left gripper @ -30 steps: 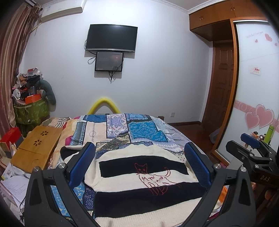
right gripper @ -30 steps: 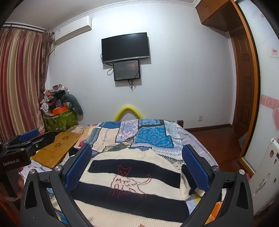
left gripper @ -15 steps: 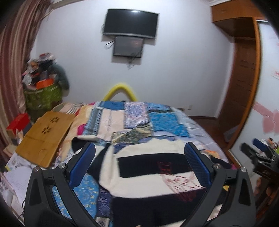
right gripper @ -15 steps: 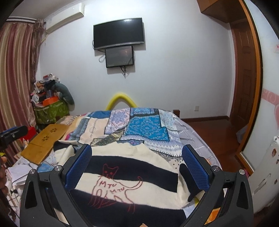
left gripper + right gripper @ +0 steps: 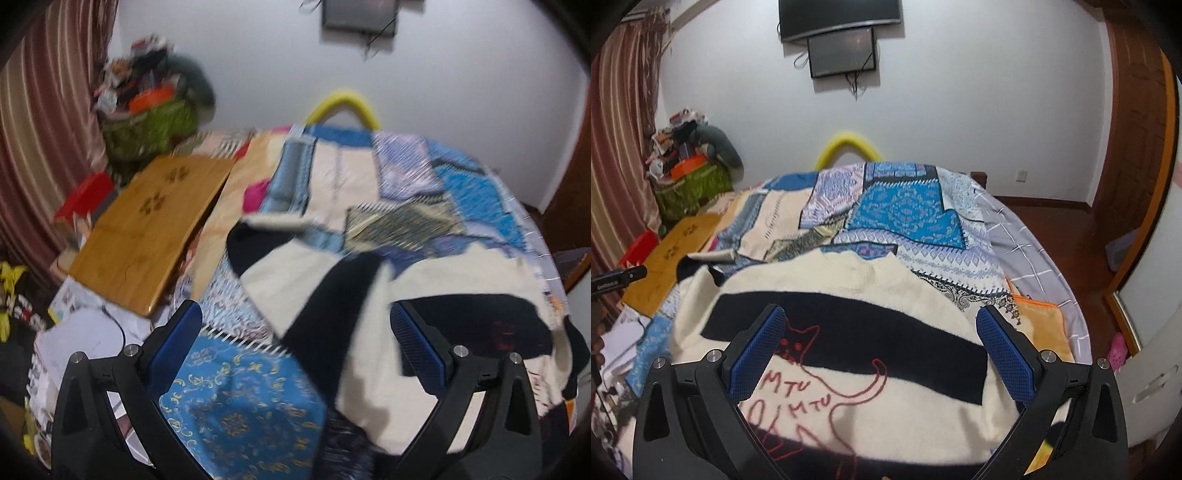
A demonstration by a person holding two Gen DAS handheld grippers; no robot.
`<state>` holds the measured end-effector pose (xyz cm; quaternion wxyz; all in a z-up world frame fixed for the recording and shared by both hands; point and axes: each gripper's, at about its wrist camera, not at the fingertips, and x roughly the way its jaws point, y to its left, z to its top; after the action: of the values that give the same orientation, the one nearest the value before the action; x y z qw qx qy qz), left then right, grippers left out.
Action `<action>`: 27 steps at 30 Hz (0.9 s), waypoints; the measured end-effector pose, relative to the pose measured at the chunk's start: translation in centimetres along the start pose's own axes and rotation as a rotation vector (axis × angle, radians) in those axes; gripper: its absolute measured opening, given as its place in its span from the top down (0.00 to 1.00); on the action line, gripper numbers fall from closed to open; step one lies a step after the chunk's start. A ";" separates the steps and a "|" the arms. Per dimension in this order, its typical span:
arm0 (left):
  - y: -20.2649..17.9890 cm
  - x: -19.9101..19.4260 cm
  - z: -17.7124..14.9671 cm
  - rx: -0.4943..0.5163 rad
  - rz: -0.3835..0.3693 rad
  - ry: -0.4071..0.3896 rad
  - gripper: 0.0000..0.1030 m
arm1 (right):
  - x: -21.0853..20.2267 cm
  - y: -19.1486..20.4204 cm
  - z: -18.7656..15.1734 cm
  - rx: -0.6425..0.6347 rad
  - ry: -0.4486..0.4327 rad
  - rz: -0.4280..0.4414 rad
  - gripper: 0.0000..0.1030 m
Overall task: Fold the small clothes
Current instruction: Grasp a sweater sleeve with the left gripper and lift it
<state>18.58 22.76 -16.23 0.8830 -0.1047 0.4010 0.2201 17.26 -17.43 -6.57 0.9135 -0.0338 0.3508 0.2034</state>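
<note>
A cream and black striped sweater (image 5: 886, 332) with a red outlined cat and "MTU" letters lies spread on the patchwork bedspread (image 5: 897, 210). My right gripper (image 5: 881, 345) hangs open just above its chest, nothing between the blue pads. In the blurred left wrist view the sweater's left sleeve (image 5: 295, 266) runs out toward the bed's left side. My left gripper (image 5: 295, 345) is open above that sleeve and the blue blanket, holding nothing. The left gripper's tip (image 5: 617, 280) shows at the far left of the right wrist view.
A wooden lap tray (image 5: 151, 229) lies at the bed's left edge, with papers (image 5: 85, 332) and a red box (image 5: 83, 195) beside it. A green bin (image 5: 690, 192) piled with clutter stands by the curtain. A yellow hoop (image 5: 847, 146) rises behind the bed. The floor and a wooden door (image 5: 1134, 122) are on the right.
Both grippers have tilted down and come closer to the bed. The left one has swung left toward the sleeve; the right one now hovers over the cat drawing. Both stay open.
</note>
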 end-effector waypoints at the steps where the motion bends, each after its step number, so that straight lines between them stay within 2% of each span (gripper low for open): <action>1: 0.7 1.4 0.0 -0.014 0.005 0.033 0.00 | 0.4 0.0 0.0 -0.008 0.013 -0.004 0.01; 8: 4.1 8.1 0.0 -0.089 0.013 0.193 0.00 | 3.8 -0.1 1.0 -0.055 0.063 -0.026 0.01; 12: 5.2 10.4 0.0 -0.109 -0.003 0.239 0.11 | 6.0 -0.4 1.0 -0.053 0.116 -0.002 0.02; 17: 5.9 12.8 0.1 -0.134 -0.050 0.272 0.12 | 8.7 -0.6 0.5 -0.027 0.179 0.019 0.04; 22: 6.4 15.5 0.2 -0.216 -0.127 0.329 0.33 | 10.3 -0.9 -0.3 0.011 0.228 0.036 0.05; 25: 6.5 16.4 0.3 -0.267 -0.160 0.328 0.38 | 10.6 -1.0 -0.6 0.011 0.239 0.056 0.05; 26: 6.5 16.5 0.3 -0.276 -0.169 0.323 0.42 | 10.6 -1.0 -0.7 0.007 0.240 0.059 0.05; 27: 6.4 16.6 0.4 -0.284 -0.181 0.326 0.54 | 10.5 -1.1 -0.7 0.004 0.238 0.060 0.05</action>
<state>25.49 33.56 -28.56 0.7991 -0.2974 0.4926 0.1744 24.28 -14.92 -14.03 0.8589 -0.0454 0.4579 0.2247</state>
